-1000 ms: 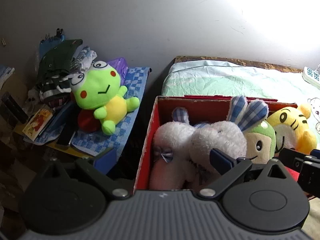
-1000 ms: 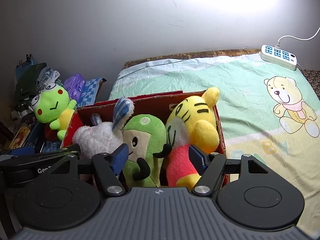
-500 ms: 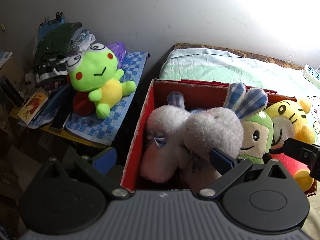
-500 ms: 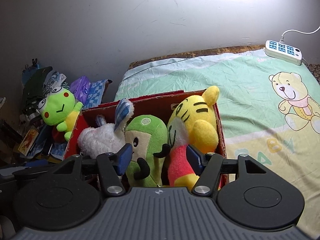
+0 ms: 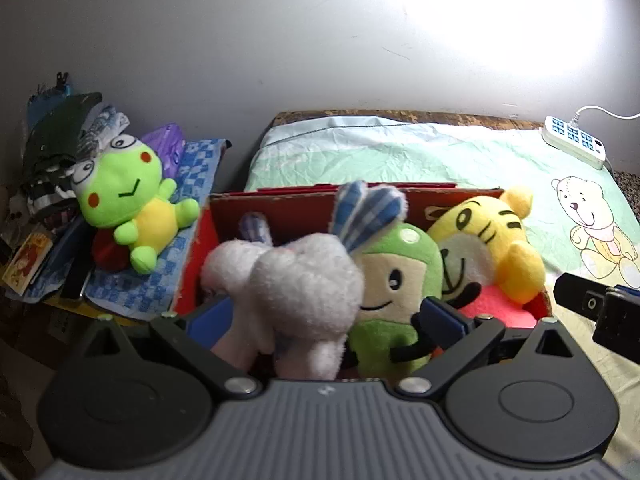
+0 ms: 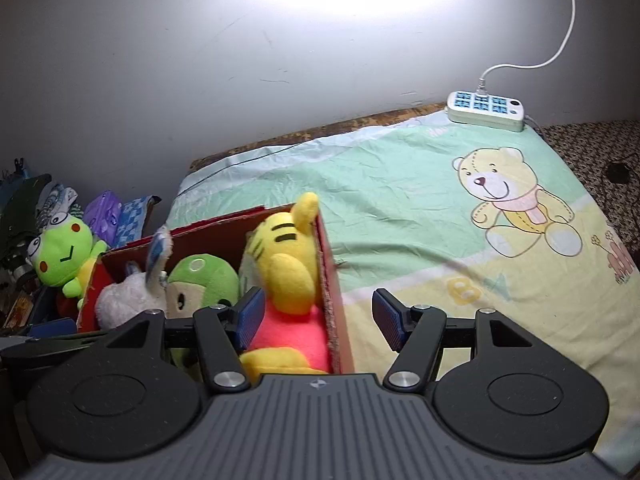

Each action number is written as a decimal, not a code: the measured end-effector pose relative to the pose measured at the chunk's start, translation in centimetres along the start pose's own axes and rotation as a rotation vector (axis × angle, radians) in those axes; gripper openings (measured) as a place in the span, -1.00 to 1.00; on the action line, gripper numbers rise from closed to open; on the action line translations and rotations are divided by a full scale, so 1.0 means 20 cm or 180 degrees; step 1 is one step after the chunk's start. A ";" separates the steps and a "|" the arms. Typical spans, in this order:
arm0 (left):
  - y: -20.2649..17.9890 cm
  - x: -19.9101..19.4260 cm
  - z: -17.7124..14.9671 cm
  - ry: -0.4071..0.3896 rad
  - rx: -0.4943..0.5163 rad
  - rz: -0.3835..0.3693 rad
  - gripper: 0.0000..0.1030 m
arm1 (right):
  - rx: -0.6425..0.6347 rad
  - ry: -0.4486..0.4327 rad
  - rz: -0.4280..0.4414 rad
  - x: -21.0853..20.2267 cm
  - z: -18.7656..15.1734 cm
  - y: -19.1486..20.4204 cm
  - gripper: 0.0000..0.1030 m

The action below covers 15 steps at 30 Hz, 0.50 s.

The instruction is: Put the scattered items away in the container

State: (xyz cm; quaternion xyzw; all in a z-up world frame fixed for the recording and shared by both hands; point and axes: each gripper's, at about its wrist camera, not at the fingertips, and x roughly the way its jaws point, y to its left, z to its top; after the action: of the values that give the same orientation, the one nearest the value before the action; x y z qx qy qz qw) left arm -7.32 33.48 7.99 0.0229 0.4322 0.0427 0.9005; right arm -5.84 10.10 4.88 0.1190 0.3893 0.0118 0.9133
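Note:
A red cardboard box (image 5: 304, 204) (image 6: 334, 300) stands on the bed and holds a white rabbit plush (image 5: 296, 284) (image 6: 128, 300), a green-hooded plush (image 5: 396, 276) (image 6: 200, 280) and a yellow tiger plush (image 5: 492, 240) (image 6: 288, 264). A green frog plush (image 5: 128, 200) (image 6: 64, 256) lies outside the box on a blue checked cloth to the left. My left gripper (image 5: 324, 316) is open, its fingers either side of the rabbit and green plush. My right gripper (image 6: 318, 320) is open, straddling the box's right wall.
The bed has a green and yellow sheet (image 6: 420, 216) with a bear print. A white power strip (image 6: 486, 110) lies at its far edge by the wall. Clothes and books (image 5: 56, 152) are piled left of the bed behind the frog.
Both grippers have swung to the right. The left one now faces the box's contents instead of its left wall. The right one has shifted from over the plush toys to the box's right wall.

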 end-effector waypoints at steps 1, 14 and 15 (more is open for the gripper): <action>-0.03 0.00 0.00 0.0009 0.0026 -0.0023 0.95 | 0.0040 0.0000 -0.0042 -0.01 0.00 -0.03 0.23; -0.37 -0.01 -0.01 0.0089 0.0176 -0.0019 0.95 | 0.0172 0.0053 -0.0158 0.00 0.02 -0.34 0.23; -0.38 -0.01 -0.01 0.0106 0.0150 -0.0018 0.95 | 0.0161 0.0072 -0.0139 0.00 0.02 -0.35 0.23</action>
State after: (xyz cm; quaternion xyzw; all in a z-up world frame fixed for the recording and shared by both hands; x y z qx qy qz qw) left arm -7.23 25.85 7.38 0.0422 0.4480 0.0303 0.8925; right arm -6.03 3.15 3.58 0.1335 0.4022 -0.0166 0.9056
